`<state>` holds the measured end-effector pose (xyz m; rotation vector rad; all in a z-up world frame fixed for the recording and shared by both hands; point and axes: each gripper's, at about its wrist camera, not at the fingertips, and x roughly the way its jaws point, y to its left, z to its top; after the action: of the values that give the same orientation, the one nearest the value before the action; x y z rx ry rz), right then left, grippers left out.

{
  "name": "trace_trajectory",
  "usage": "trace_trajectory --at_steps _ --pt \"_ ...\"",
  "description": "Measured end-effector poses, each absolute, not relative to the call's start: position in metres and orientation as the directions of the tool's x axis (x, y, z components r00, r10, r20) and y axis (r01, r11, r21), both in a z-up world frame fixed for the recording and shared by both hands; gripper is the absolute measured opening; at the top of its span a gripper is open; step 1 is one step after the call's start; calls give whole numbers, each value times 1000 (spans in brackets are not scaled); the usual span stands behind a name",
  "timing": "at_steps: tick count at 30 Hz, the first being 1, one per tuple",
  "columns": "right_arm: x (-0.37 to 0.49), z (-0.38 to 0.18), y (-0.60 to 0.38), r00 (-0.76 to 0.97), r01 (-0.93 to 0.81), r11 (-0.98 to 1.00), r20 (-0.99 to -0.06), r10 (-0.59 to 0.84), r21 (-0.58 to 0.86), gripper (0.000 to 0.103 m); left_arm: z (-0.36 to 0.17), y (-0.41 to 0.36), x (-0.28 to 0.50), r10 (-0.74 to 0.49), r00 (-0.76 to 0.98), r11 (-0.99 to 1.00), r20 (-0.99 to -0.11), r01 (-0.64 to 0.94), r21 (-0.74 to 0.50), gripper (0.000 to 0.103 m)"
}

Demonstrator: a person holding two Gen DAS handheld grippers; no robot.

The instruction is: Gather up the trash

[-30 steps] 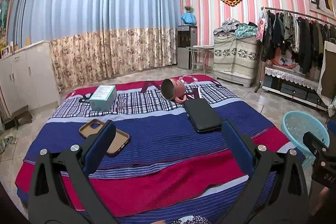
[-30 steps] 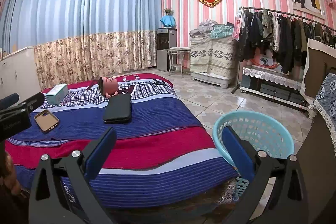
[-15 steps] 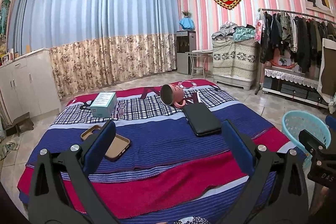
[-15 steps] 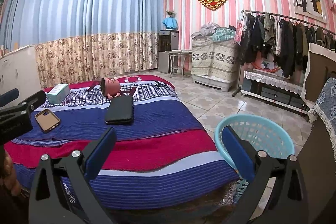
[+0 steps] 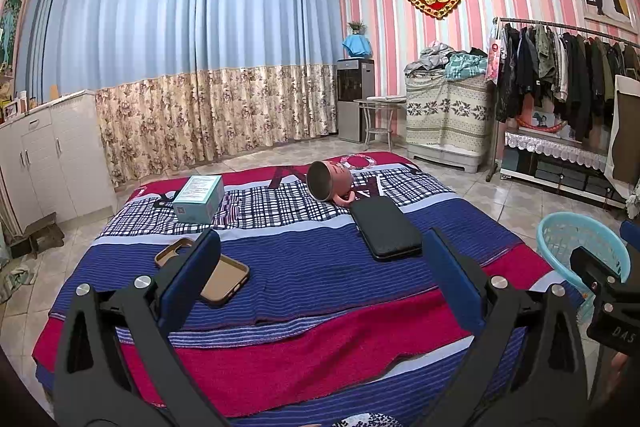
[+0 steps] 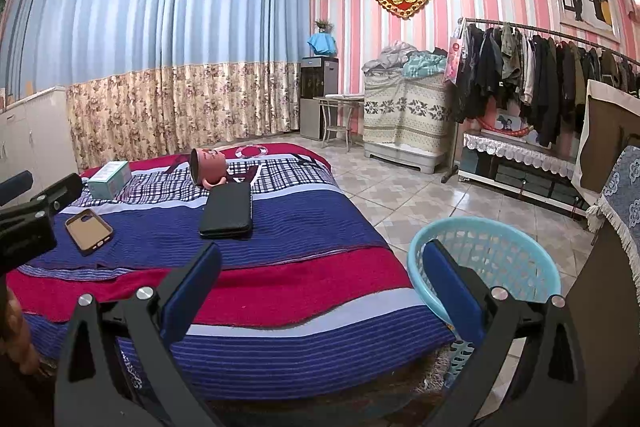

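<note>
1. Because your left gripper (image 5: 320, 267) and right gripper (image 6: 320, 275) both hover with jaws spread wide and nothing between them, no pickup has begun; everything to collect lies on the striped bedspread (image 5: 328, 355), well ahead of both tools.
2. You have the light-blue basket (image 6: 512, 239) on the floor just beside the bed's right edge, the likely drop point. Your right gripper's far finger overlaps its rim in the right wrist view, so a careless swing could knock or tip it.
3. Watch the black flat case (image 5: 386, 229): it lies low on soft fabric, so your fingers may dig into the cover and drag cloth along.
4. Expect the pink cup (image 5: 330, 181), lying on its side and touching the case's far end, to roll if nudged.
5. Reach carefully for the teal box (image 5: 199, 198) toward the far left; it is the longest stretch.
6. Mind the tan phone case (image 5: 218, 277), nearest your left gripper; it is thin and flat, so a shallow pinch may slip off.
</note>
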<state>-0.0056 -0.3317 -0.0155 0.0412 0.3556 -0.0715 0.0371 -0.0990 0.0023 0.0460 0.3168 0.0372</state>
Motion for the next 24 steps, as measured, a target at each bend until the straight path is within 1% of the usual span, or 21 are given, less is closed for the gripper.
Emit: trace_trajectory --at_steps 24 --pt "-6 -15 -334 935 77 997 -350 -63 27 98 2 -97 38 47 947 998 -317 -32 51 98"
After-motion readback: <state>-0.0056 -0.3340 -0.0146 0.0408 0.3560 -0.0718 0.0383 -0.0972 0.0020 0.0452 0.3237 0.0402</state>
